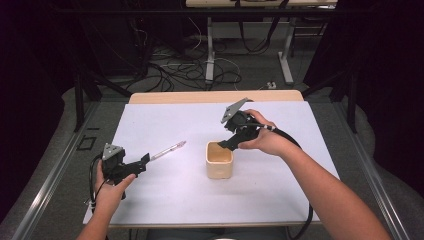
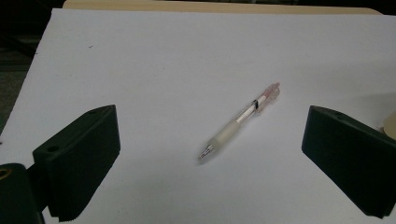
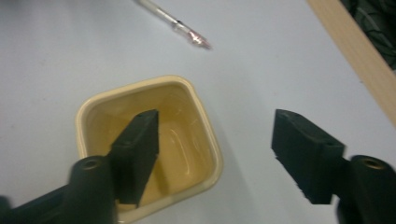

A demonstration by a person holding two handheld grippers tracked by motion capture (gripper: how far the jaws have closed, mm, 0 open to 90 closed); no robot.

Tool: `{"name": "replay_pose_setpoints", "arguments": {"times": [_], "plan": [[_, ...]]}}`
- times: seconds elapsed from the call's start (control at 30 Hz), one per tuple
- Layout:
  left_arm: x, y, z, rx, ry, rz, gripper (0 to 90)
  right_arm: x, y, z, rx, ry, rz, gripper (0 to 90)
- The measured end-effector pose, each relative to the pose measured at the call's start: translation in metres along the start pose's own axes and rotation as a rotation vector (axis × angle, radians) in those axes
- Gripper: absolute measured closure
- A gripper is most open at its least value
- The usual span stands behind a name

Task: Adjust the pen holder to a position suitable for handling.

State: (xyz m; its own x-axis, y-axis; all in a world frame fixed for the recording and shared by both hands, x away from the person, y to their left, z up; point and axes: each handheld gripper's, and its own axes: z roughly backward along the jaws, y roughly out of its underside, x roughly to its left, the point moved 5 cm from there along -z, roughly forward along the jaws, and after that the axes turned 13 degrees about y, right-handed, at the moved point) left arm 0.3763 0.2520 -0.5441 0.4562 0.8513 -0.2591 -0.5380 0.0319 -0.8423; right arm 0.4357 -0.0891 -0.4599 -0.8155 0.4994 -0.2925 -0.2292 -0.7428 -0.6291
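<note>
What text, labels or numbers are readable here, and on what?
None readable.
Pen: no print can be made out on the barrel.
Cup: plain, no marking.
White sheet: blank.
Left gripper and right gripper: jaws apart, no label seen.

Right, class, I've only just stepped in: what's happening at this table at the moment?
A person sits at a white-topped table, holding a black two-jaw gripper in each hand. The left gripper is open, its jaws on either side of a clear plastic pen with a pink end lying flat on the table, not yet touching it. The right gripper is open too, with one jaw over a square cream-coloured cup and the other outside its rim. The cup looks empty. Nothing is gripped yet.
</note>
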Motion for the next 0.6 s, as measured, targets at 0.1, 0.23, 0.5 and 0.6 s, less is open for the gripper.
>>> {"name": "replay_pose_setpoints", "arguments": {"times": [0.1,0.23,0.5,0.6], "plan": [[0.000,0.000,0.000,0.005,0.002,-0.002,4.6,-0.003,0.004,0.006,-0.021,0.035,-0.079,23.8],[-0.001,0.000,0.000,0.007,0.009,0.000,4.7,-0.005,0.013,0.010,0.052,0.056,-0.113,14.6],[-0.002,0.000,0.000,0.017,0.019,-0.010,4.6,-0.002,0.031,0.018,0.016,0.093,-0.222,11.8],[-0.003,0.000,0.000,0.021,0.024,-0.019,4.5,-0.003,0.037,0.024,-0.014,0.121,-0.270,7.7]]}}
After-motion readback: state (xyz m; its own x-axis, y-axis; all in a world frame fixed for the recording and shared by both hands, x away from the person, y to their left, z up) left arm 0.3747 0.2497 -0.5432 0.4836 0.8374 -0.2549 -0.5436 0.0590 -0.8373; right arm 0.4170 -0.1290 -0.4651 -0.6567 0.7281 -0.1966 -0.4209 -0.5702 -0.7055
